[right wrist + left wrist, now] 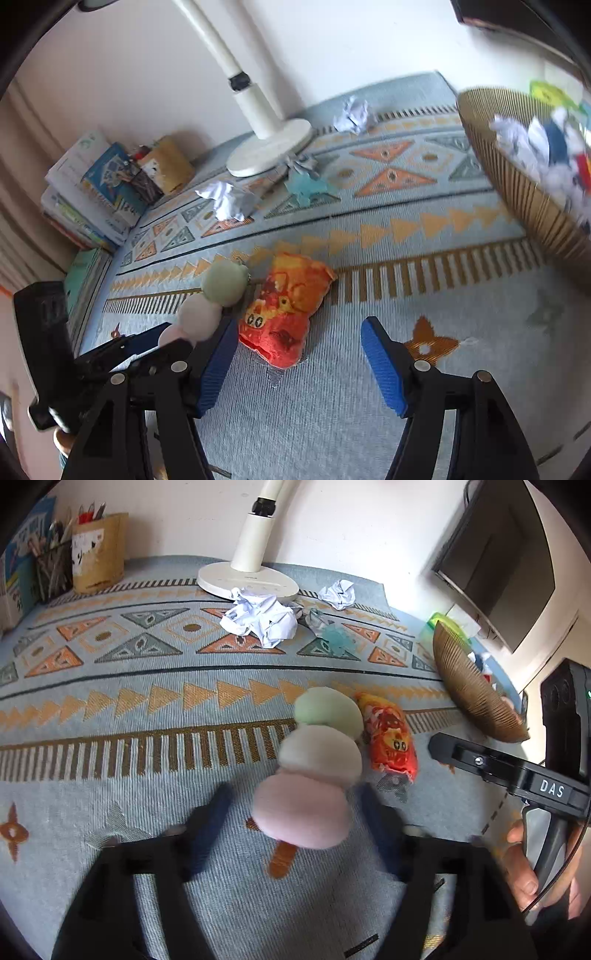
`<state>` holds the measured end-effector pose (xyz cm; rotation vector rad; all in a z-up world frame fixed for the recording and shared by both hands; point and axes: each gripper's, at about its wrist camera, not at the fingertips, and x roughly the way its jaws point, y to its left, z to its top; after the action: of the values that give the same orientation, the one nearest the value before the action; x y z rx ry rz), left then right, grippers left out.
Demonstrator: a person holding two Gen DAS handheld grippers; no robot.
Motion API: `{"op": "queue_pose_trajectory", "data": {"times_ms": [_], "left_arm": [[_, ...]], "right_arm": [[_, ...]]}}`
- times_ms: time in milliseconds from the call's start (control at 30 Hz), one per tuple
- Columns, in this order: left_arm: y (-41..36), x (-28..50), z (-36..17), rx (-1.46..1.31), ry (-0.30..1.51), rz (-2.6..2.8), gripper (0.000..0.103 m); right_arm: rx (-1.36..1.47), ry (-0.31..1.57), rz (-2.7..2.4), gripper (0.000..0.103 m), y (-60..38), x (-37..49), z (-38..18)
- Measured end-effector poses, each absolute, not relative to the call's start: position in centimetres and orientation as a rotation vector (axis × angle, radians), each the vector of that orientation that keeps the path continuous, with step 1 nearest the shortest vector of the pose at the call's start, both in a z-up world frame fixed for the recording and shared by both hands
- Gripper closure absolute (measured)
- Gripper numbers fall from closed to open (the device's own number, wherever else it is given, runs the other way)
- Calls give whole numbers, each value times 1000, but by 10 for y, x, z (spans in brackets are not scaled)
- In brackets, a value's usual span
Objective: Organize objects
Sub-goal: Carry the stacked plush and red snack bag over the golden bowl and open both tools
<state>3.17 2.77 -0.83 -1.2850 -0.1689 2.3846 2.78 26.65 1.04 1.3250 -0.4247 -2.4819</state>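
Note:
A plush dango skewer [317, 764] with green, white and pink balls and a brown stick lies on the patterned cloth. My left gripper [295, 808] is open with its blurred blue fingers on either side of the pink ball. The skewer also shows in the right wrist view [210, 299]. An orange snack pouch [389, 734] lies just right of it, also seen in the right wrist view [284, 310]. My right gripper [299, 365] is open and empty, just in front of the pouch. It shows at the right of the left wrist view [443, 749].
A woven basket [517, 184] holding crumpled paper and small items stands at the right. A white lamp base [247, 579], crumpled paper balls [262, 618] and a teal scrap [338, 640] lie at the back. Pen holders [96, 554] and books [92, 184] sit at the far left.

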Motion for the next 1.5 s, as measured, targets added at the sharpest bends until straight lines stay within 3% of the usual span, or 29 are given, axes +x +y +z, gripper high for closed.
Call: {"op": "queue_pose_trajectory", "data": {"times_ms": [67,300,400,467,500,533,633,800,967,1067,1133,1167,1367,1467,1500], "left_arm": [[30,29,-6,-1273,-122,2418,6],[65,14,-15,-1313,182,2320,10],[70,19,-13,-1279,245,2359,32],[71,21,-9,-1259,214,2331,53],[71,23,-8,-1261,191,2318,57],[71,24,-8,-1263,184,2333,57],[67,26,-8,-1261,114,2376,58],[51,20,1,-1241,-201,2434,58],[66,18,-5,-1261,-101,2535,58],[65,16,-7,-1278,-101,2545,58],[63,14,-9,-1286,-110,2561,56],[64,13,-9,-1289,-105,2566,56],[75,18,-9,-1286,24,2618,56],[74,16,-10,-1284,35,2621,56],[74,17,-10,-1283,38,2622,56]], "right_arm": [[1344,-477,-2451,36,265,22,5],[1421,-350,-2562,35,234,4,-1],[1437,-225,-2609,36,218,-4,-2],[1431,-107,-2627,45,207,-6,-3],[1424,-49,-2626,50,202,-6,-4],[1412,5,-2627,59,199,-6,-3],[1379,41,-2584,70,205,-4,-2],[1263,154,-2651,70,225,10,19],[1280,148,-2575,70,238,8,13],[1329,58,-2542,61,244,7,1],[1324,-38,-2547,41,250,10,-2],[1296,-81,-2559,36,250,15,-1],[1275,97,-2679,34,225,25,0],[1349,117,-2712,46,228,18,-7],[1344,91,-2714,58,231,18,-6]]}}
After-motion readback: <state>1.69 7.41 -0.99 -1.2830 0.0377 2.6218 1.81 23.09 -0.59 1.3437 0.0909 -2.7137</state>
